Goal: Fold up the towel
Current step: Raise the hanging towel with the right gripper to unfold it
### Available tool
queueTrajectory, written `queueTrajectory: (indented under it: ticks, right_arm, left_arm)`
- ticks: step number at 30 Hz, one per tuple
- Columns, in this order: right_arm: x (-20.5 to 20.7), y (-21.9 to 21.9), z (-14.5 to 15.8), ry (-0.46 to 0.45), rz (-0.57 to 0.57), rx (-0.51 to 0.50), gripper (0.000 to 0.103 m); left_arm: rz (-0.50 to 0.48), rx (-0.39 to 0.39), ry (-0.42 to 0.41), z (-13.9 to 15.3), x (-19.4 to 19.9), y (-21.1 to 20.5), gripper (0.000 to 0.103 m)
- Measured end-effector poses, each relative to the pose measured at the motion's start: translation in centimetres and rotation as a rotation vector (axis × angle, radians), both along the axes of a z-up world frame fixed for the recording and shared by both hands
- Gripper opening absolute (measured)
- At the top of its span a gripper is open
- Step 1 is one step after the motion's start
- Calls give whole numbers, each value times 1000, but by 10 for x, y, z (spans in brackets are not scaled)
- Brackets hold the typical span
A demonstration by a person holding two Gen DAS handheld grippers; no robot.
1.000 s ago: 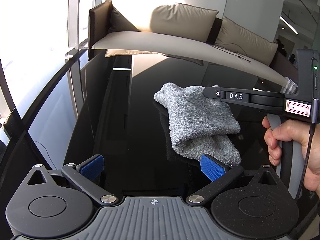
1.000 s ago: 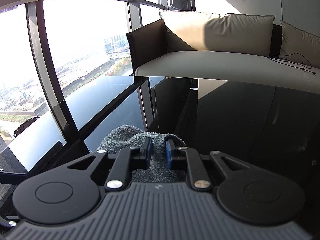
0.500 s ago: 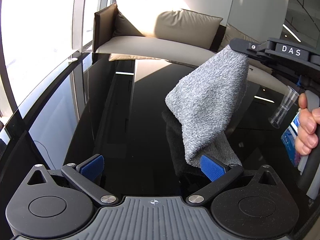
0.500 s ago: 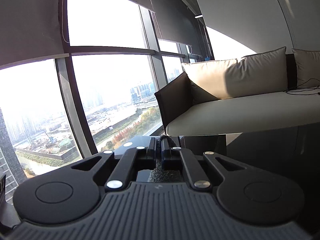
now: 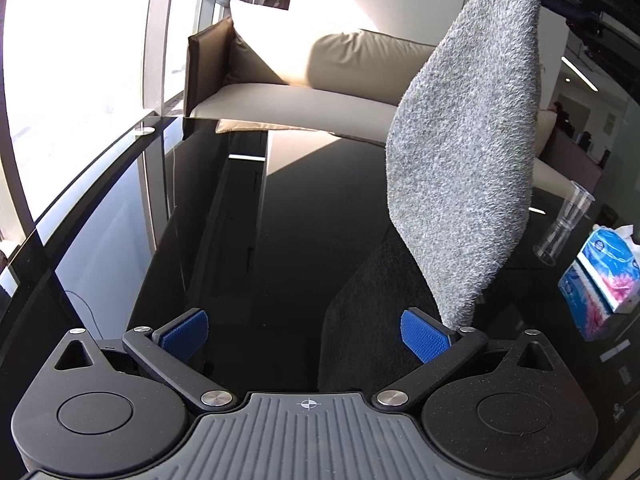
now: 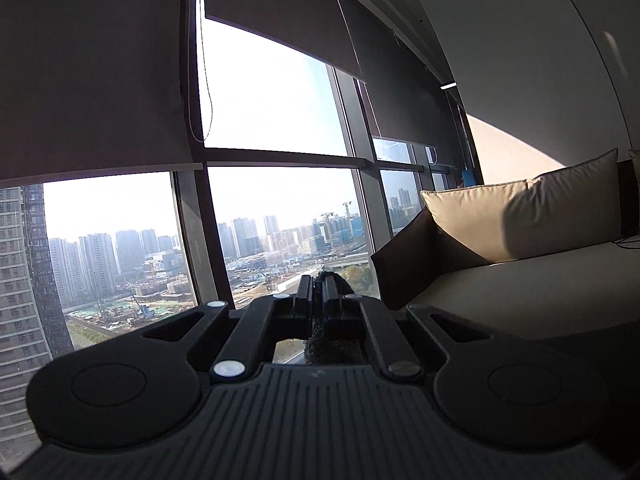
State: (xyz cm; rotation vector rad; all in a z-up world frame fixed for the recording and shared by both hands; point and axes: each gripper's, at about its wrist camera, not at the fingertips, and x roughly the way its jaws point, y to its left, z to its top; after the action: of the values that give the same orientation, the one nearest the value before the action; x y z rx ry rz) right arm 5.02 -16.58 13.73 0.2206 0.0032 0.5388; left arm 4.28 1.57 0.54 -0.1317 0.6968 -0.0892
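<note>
A grey fluffy towel (image 5: 468,160) hangs in the air above the black glossy table (image 5: 248,240), pinched by one corner at the top right of the left wrist view. My right gripper (image 6: 318,296) is shut on that corner; a dark strip of towel (image 6: 320,340) shows between its fingers, and the gripper points level toward the window. My left gripper (image 5: 304,332) is open low over the table, blue pads wide apart. The towel's lower tip hangs just behind its right pad (image 5: 424,340); I cannot tell if they touch.
A beige sofa with cushions (image 5: 320,92) stands behind the table. A clear plastic cup (image 5: 564,220) and a blue tissue pack (image 5: 604,272) sit at the table's right side. Tall windows (image 6: 272,200) run along the left.
The right gripper has risen with the towel corner, lifting the towel off the table until it hangs free. Its view swung up from the table to the window. The left gripper stayed put.
</note>
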Motion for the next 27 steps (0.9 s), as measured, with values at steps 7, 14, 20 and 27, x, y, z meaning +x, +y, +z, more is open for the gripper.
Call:
queueTrajectory:
  ticks: [7,14,20,27]
  right_arm:
    - [-22,4,27,-65,50,27,4]
    - [-16,0,12,-2,16,-11,4]
    - [16,-3,-38,109,-89,-114,4]
    - [38,-14,-68,126,-217,-159,4]
  left_arm:
    - [39,-12,-9,5,-1,13,102]
    - [100,-17,-24,12,-4,31,102]
    - [133,-34,-18,14,-2,40,102]
    - [106,-12,-8,13,-2,35,102]
